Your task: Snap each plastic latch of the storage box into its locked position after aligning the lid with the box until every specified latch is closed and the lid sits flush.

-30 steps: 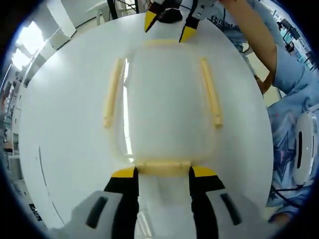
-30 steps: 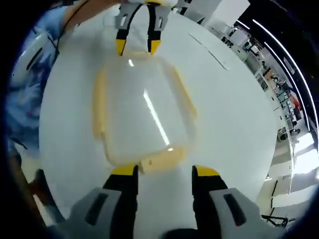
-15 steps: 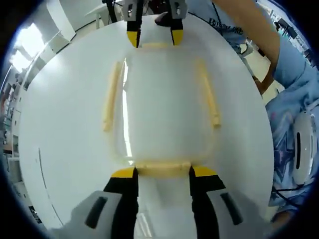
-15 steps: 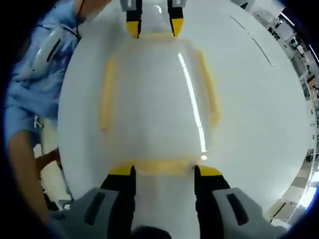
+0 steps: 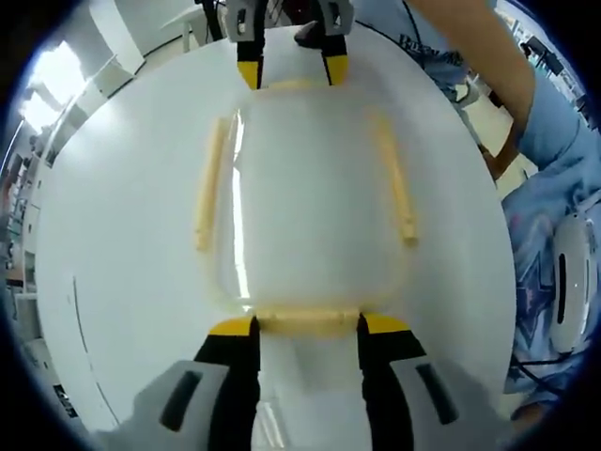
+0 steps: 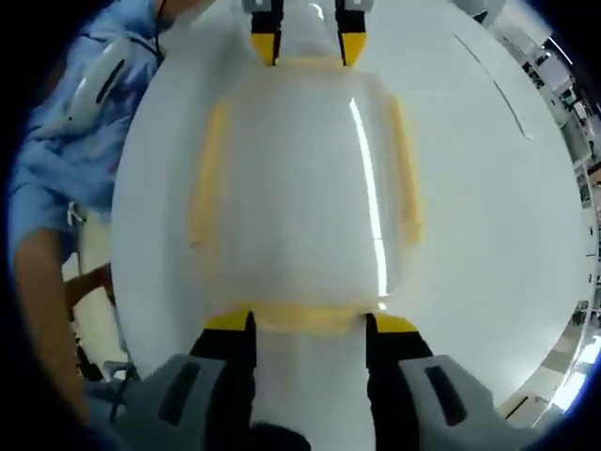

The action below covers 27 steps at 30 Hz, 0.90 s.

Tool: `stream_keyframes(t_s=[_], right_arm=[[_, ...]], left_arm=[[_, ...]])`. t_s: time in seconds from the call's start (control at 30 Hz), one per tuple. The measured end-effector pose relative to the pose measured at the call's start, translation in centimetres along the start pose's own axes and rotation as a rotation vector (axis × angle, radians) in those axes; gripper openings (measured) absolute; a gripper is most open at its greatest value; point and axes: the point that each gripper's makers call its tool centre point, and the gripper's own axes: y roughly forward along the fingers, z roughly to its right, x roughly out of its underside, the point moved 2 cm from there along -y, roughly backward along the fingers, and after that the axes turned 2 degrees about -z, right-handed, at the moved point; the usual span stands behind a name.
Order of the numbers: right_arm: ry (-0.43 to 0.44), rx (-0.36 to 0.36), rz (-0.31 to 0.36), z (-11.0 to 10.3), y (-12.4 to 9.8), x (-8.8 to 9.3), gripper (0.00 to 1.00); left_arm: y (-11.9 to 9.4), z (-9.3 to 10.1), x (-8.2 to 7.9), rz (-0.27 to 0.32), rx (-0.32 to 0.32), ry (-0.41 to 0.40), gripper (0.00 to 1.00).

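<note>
A clear storage box [image 5: 310, 197] with its lid on lies on a white round table [image 5: 113, 235]. Pale yellow latches run along all four sides. My left gripper [image 5: 308, 325] is open, its yellow-tipped jaws standing at either end of the near end latch [image 5: 305, 320]. At the opposite end latch [image 5: 293, 85] my right gripper [image 5: 291, 71] is open too. In the right gripper view the same box [image 6: 305, 188] lies lengthwise, my right gripper [image 6: 310, 323] straddles its end latch [image 6: 305, 316], and the left gripper [image 6: 308, 45] stands at the far end. The long side latches [image 5: 208, 183] [image 5: 394, 178] lie beside the lid edges.
A person in light blue clothing [image 5: 545, 141] stands at the table's edge, with a white rounded object [image 5: 568, 291] at the side. In the right gripper view the person [image 6: 56, 160] is on the left. Bare white tabletop [image 6: 488, 235] surrounds the box.
My right gripper has swung over and closed in until it faces the box squarely, its jaws now straddling the end latch. The left gripper has stayed at its latch.
</note>
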Motion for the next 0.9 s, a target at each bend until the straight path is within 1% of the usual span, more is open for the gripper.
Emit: stream_keyframes(t_s=[0.2,0.3,0.37,0.57,0.63,0.73,0.9], right_arm=[[0.007,-0.001,0.024,-0.31,-0.04,-0.07,0.40],[0.006,-0.001,0.004,-0.49,0.02,-0.27,0.40],[0.008,-0.001,-0.010,-0.52,0.03,-0.32,0.40],[0.012,0.000,-0.028,-0.47,-0.08,-0.29,0.40],[0.013,0.000,-0.029,-0.45,-0.09,-0.29,0.40],[0.013,0.002,-0.038,-0.54,-0.06,-0.37,0.40],[0.002,-0.002,-0.061,-0.46,-0.03,-0.42,0.40]], left_arm=[[-0.03,-0.06,0.05,0.011,0.000,-0.008,0.42],[0.02,-0.02,-0.07,-0.005,-0.001,-0.006,0.41],[-0.02,-0.03,0.04,-0.005,0.000,-0.008,0.41],[-0.17,-0.09,0.29,0.064,0.007,-0.003,0.41],[-0.18,-0.11,0.31,0.079,0.007,-0.002,0.41],[-0.19,-0.09,0.34,0.099,0.008,-0.003,0.41],[-0.17,-0.10,0.25,0.109,0.009,-0.010,0.40]])
